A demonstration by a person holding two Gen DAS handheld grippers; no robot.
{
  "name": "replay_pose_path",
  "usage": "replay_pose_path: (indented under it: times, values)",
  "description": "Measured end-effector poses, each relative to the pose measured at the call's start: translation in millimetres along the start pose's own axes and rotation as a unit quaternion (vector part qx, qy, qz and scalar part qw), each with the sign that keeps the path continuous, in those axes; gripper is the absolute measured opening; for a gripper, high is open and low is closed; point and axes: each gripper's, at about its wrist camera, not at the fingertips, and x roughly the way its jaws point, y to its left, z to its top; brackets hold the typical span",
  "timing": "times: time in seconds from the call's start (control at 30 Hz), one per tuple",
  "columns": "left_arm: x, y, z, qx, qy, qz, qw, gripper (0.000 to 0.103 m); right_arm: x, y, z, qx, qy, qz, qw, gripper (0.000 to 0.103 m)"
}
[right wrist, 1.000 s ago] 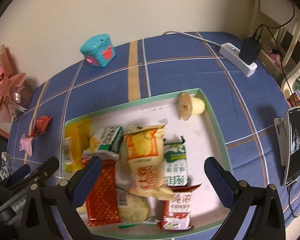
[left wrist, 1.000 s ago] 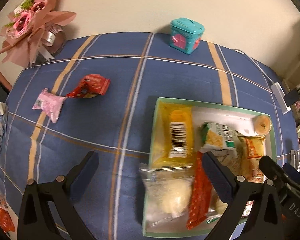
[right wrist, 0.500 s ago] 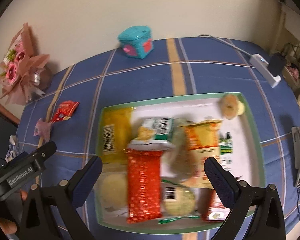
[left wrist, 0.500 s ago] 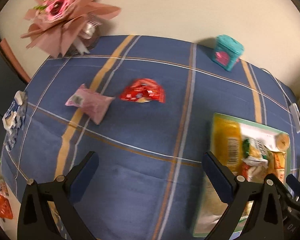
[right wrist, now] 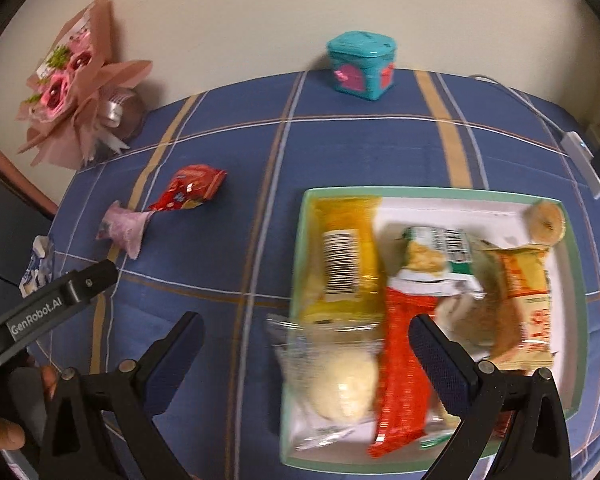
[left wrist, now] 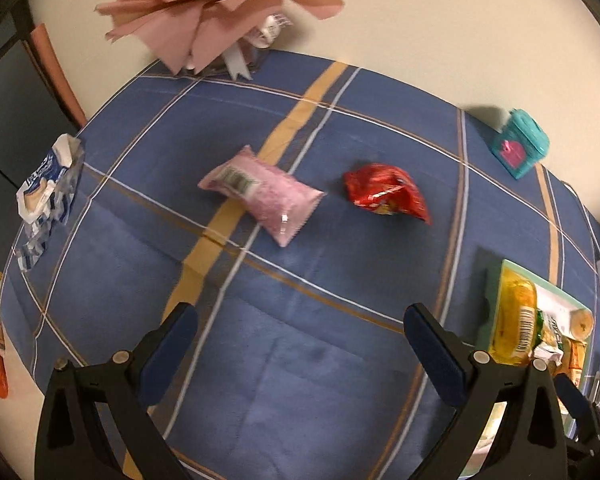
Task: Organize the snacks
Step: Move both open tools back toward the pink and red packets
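Note:
A pink snack packet [left wrist: 262, 196] and a red snack packet [left wrist: 386, 194] lie loose on the blue plaid tablecloth. My left gripper [left wrist: 300, 352] is open and empty, hovering nearer than both packets. A green-rimmed white tray [right wrist: 420, 192] holds several snacks, among them a yellow packet [right wrist: 346, 252], a long red packet [right wrist: 404, 364] and a clear bag with a pale bun [right wrist: 336, 384]. My right gripper [right wrist: 306, 360] is open and empty above the tray's left front part. The left gripper's body [right wrist: 48, 312] shows at the right wrist view's left edge.
A pink bouquet [left wrist: 220, 8] stands at the table's far left corner. A teal box [left wrist: 520, 148] sits by the wall. A blue and white wrapper [left wrist: 48, 196] lies at the table's left edge. A power strip [right wrist: 584, 160] lies at far right.
My left gripper has swung left, away from the tray, toward the pink and red packets. My right gripper has shifted left over the tray's left part. Both stay open.

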Motion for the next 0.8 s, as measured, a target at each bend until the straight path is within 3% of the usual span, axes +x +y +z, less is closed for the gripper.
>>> replay_pose_path:
  times: [0.33,0.8]
  values:
    - [12.0,37.6,6.6,-0.029,0.01,0.003,0.9995,0.102,21.1,35.9,-3.0,-0.018,0.015,0.012,1.0,0.103]
    - [28.2,53.3,16.8,-0.038,0.027,-0.004,0.9989,0.102,45.3,52.3,0.0,-0.03,0.028,-0.005,0.999,0.103]
